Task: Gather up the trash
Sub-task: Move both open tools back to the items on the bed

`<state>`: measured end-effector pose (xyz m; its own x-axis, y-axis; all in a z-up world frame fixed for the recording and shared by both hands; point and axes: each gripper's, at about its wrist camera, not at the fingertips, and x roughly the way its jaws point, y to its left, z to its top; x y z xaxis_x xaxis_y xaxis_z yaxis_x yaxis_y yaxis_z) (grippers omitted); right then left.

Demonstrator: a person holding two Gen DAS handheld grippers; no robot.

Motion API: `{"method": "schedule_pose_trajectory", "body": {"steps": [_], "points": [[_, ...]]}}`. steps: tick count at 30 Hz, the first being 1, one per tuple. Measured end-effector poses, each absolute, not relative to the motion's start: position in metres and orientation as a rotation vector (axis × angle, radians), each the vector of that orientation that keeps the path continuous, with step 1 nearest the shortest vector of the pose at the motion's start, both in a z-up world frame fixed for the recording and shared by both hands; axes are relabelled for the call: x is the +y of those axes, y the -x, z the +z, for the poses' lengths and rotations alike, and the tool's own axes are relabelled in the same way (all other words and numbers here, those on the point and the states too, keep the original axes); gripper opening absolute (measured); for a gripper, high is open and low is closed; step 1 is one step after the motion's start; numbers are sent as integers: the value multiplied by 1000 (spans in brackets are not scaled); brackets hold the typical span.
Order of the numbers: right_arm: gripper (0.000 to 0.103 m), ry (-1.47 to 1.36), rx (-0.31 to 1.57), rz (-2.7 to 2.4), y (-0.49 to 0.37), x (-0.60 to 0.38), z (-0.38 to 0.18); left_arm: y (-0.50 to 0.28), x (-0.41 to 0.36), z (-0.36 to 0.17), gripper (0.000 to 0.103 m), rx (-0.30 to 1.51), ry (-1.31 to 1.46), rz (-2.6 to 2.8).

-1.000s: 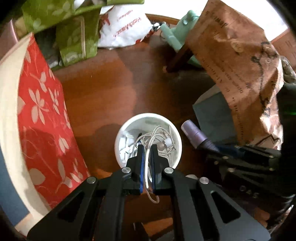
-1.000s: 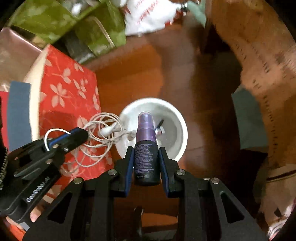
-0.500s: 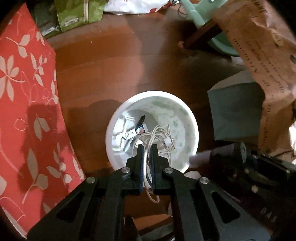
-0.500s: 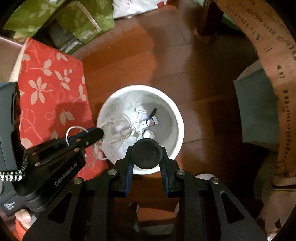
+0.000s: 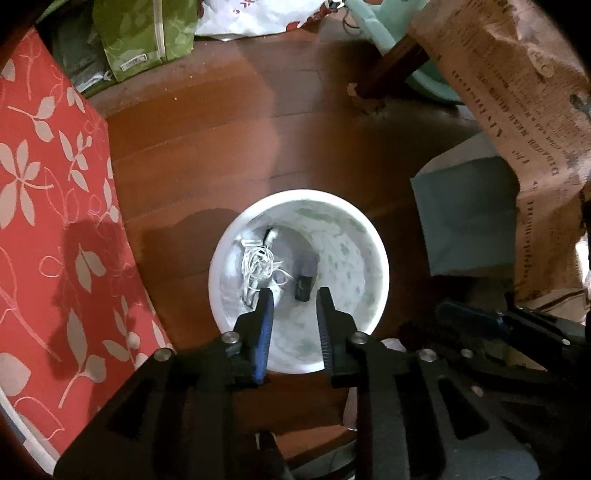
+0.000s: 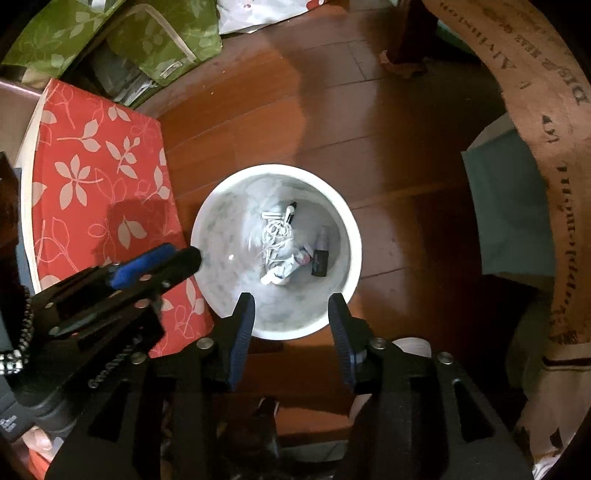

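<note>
White plastic waste bin (image 5: pixel 373 254) on wood floor (image 5: pixel 207 147), item list. Inside: tangled white earphone cable (image 5: pixel 258 264), purple spray bottle (image 6: pixel 322 251) lying flat. Left gripper (image 5: pixel 294 295) and right gripper (image 6: pixel 291 301) above the bin mouth, jaws just parted, nothing between them. Beside the bin: red floral cushion (image 5: pixel 48 206); behind it, green leaf-print bag (image 5: pixel 147 33). Brown printed paper (image 6: pixel 535 92), lettering too distorted to read. Bottle's purple cap distinguishable in right wrist view only.
</note>
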<state>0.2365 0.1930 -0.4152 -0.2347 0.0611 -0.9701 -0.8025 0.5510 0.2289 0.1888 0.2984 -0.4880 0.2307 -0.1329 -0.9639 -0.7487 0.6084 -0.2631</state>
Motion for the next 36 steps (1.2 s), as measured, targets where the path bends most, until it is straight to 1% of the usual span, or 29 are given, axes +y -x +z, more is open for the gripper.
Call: {"method": "schedule_pose_trajectory", "body": {"steps": [4, 8, 16, 20, 25, 36], "points": [[38, 627, 1568, 917, -236, 188, -400, -183, 298, -472, 23, 1280, 821, 520], [38, 559, 1537, 926, -240, 177, -379, -176, 299, -445, 23, 1245, 781, 531], [38, 539, 1284, 951, -240, 145, -304, -165, 288, -368, 23, 1135, 644, 540], [38, 503, 1138, 956, -240, 123, -258, -163, 272, -327, 23, 1073, 579, 528], [38, 393, 993, 931, -249, 89, -201, -178, 239, -269, 23, 985, 461, 490], [38, 181, 790, 785, -276, -17, -114, -228, 159, -173, 23, 838, 358, 323]]}}
